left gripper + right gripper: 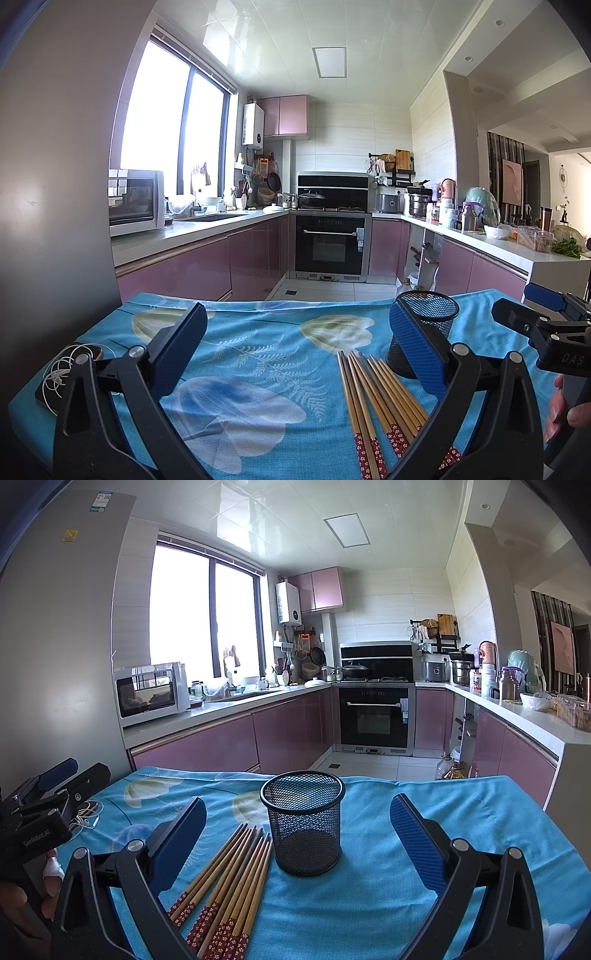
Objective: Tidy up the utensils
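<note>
Your right gripper (297, 843) and left gripper (297, 354) both hang spread wide, holding nothing. The chopsticks (229, 882) lie low-left of your right claw, tips pointing away toward the mesh cup (304, 821) just beyond.

Holder (424, 332) base is hidden by a finger (417, 354) in left view. Chopstick (229, 886) patterned ends are cut off at bottom edge. Phone (51, 398) is partly covered by cable (62, 369).

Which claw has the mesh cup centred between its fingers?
The right claw: the mesh cup stands centred there. The left claw frames bare cloth.
</note>
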Action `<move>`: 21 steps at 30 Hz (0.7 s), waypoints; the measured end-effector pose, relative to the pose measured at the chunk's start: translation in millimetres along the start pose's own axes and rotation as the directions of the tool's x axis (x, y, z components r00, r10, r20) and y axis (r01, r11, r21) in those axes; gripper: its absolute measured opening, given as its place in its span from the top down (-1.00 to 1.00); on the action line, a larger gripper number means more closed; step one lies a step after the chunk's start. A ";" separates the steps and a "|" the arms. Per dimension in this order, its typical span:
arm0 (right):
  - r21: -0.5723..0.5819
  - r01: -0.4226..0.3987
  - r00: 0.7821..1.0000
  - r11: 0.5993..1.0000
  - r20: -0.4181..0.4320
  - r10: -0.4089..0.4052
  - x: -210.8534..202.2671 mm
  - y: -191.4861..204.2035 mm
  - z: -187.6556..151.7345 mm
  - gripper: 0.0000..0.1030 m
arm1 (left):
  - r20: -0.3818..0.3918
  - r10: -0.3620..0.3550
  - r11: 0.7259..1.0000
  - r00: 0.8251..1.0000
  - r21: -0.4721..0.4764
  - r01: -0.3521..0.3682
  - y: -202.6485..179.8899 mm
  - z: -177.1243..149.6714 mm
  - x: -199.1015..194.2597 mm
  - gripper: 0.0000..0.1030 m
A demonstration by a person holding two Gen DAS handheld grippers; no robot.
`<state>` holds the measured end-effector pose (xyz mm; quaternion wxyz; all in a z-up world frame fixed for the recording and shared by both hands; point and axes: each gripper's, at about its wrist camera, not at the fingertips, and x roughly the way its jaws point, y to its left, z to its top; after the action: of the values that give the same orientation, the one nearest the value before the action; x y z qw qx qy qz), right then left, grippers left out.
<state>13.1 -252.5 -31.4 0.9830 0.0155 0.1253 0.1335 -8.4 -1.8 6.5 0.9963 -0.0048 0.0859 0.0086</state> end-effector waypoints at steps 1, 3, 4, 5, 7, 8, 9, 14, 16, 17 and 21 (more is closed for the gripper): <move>0.001 -0.001 1.000 1.000 -0.001 0.001 0.3 0.0 0.2 -0.87 | 0.000 0.000 1.000 1.000 0.001 0.000 -0.1 0.0 0.0 -0.89; 0.003 -0.002 1.000 1.000 -0.002 0.002 -0.2 0.1 -0.1 -0.87 | -0.001 -0.001 1.000 1.000 0.000 0.001 0.1 -0.1 0.0 -0.89; 0.003 -0.002 1.000 1.000 -0.003 0.002 0.1 -0.2 0.0 -0.87 | -0.002 -0.002 1.000 1.000 0.001 0.002 -0.1 -0.4 0.1 -0.89; 0.004 -0.003 1.000 1.000 -0.004 0.003 0.4 -0.3 -0.1 -0.87 | -0.004 -0.003 1.000 1.000 0.001 0.003 0.0 -0.6 0.1 -0.89; 0.003 -0.002 1.000 1.000 -0.005 0.002 0.7 -0.2 0.0 -0.87 | -0.007 -0.005 1.000 1.000 0.003 0.005 -0.8 -1.6 0.9 -0.89; 0.004 -0.003 1.000 1.000 -0.008 0.003 0.9 0.2 -0.3 -0.87 | -0.010 -0.006 1.000 1.000 0.003 0.006 -0.9 -1.9 1.6 -0.89; 0.006 -0.004 1.000 1.000 -0.007 0.004 0.3 -0.2 -0.4 -0.87 | -0.012 -0.006 1.000 1.000 0.004 0.006 -1.1 -2.0 2.9 -0.89; 0.011 -0.010 1.000 1.000 -0.013 0.010 1.0 -2.3 -0.3 -0.87 | -0.022 -0.010 1.000 1.000 0.009 0.010 -1.0 -3.3 5.2 -0.89; 0.008 -0.012 1.000 1.000 -0.019 0.012 1.8 -1.7 -0.9 -0.87 | -0.025 -0.010 1.000 1.000 0.011 0.011 -1.9 -3.0 6.6 -0.89; 0.007 -0.014 1.000 1.000 -0.021 0.014 2.1 -2.1 -0.7 -0.87 | -0.027 -0.011 1.000 1.000 0.012 0.011 -1.7 -3.4 6.9 -0.89; 0.004 -0.024 0.999 1.000 -0.042 0.025 6.6 -2.7 -1.0 -0.87 | -0.045 -0.024 1.000 0.999 0.015 0.024 -2.0 -5.1 11.5 -0.89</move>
<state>19.7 -253.3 -34.2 0.9784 0.0158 0.1460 0.1456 2.2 -3.6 -0.5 0.9941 0.0019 0.1084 -0.0042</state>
